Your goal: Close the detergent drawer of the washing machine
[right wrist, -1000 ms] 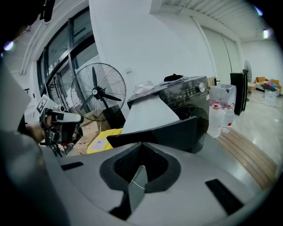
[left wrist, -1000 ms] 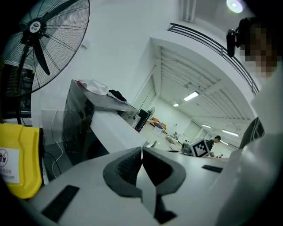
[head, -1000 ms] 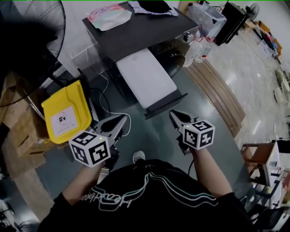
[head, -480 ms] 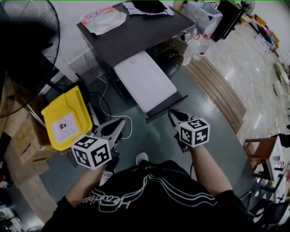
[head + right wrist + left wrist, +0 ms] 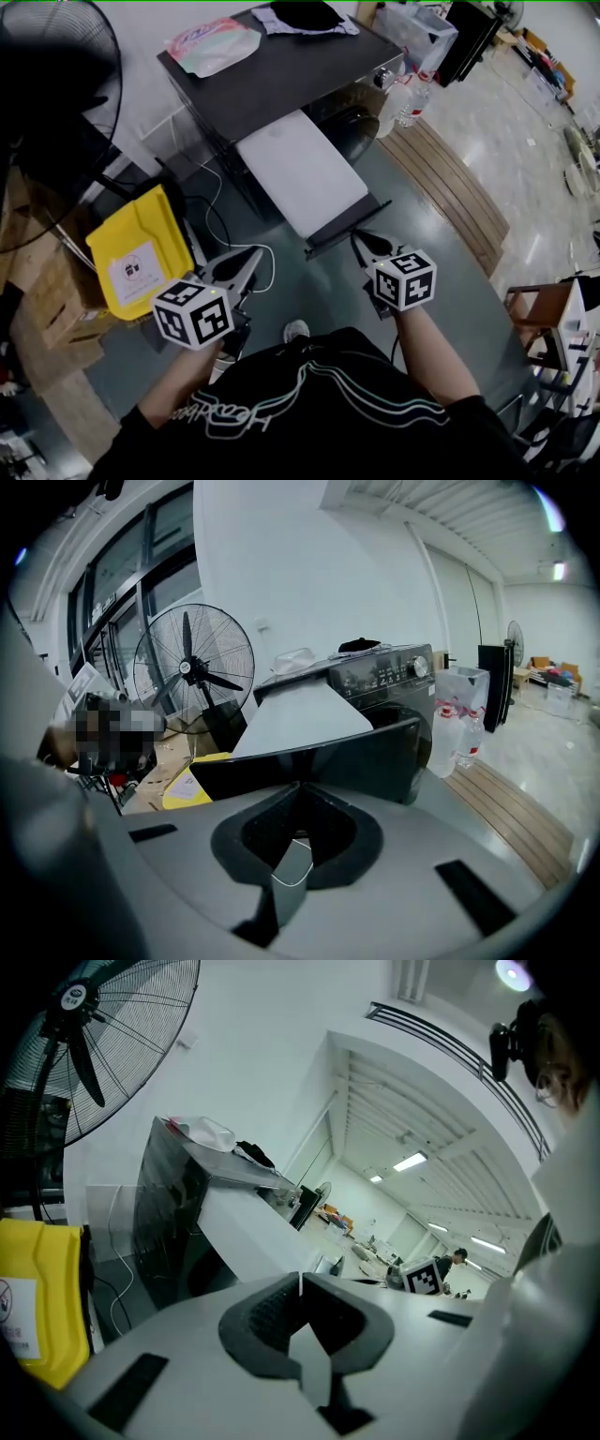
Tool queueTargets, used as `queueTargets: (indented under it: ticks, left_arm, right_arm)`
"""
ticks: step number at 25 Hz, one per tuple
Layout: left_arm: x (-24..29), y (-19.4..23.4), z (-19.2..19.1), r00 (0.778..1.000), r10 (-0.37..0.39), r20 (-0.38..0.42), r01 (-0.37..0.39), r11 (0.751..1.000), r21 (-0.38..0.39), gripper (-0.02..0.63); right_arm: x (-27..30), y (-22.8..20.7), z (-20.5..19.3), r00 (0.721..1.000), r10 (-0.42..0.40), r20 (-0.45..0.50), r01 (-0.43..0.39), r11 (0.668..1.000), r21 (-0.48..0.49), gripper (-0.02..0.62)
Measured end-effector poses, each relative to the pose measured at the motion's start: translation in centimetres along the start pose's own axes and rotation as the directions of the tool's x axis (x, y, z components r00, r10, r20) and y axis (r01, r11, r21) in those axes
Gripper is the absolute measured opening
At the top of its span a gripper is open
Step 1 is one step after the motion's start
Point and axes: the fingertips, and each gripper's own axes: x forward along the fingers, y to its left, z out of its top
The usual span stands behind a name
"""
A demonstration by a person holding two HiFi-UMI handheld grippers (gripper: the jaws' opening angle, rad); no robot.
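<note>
The dark washing machine [image 5: 281, 70] stands ahead of me with its long white detergent drawer [image 5: 302, 173] pulled far out; the drawer's dark front panel [image 5: 345, 229] faces me. My right gripper [image 5: 357, 238] is shut and empty, its tips just short of that panel's right end. In the right gripper view the panel [image 5: 323, 757] fills the space directly beyond the right gripper [image 5: 298, 787]. My left gripper [image 5: 250, 257] is shut on nothing, lower and to the left of the drawer. In the left gripper view the left gripper [image 5: 300, 1281] points past the drawer's white side [image 5: 248, 1232].
A yellow bag [image 5: 136, 248] leans at the left by cardboard boxes. A standing fan [image 5: 56, 66] is at the far left. A pink pouch [image 5: 211, 42] and dark cloth [image 5: 305, 14] lie on the machine. Water bottles [image 5: 412, 98] and a wooden platform [image 5: 455, 192] are right.
My right gripper has edged forward toward the drawer's front panel. The left gripper has barely shifted. The drawer stays pulled out.
</note>
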Motion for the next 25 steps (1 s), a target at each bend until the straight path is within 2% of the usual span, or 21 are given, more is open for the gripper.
queueTargets:
  ticks: [5, 16, 25]
  left_arm:
    - [-0.3, 0.3, 0.0, 1.0, 0.0, 0.004, 0.0, 1.0, -0.01, 0.031]
    - [-1.1, 2.0, 0.7, 0.999, 0.033, 0.023, -0.032, 0.999, -0.029, 0.031]
    - [-1.5, 2.9, 0.8, 0.998, 0.051, 0.03, -0.049, 0.998, -0.049, 0.031]
  right_arm:
    - [-0.1, -0.1, 0.4, 1.0, -0.008, 0.004, 0.008, 1.0, -0.008, 0.026]
    - [0.0, 0.2, 1.5, 0.999, 0.026, 0.042, -0.028, 0.999, 0.033, 0.025]
    - [1.2, 0.3, 2.3, 1.0, 0.025, 0.019, -0.025, 0.999, 0.025, 0.025]
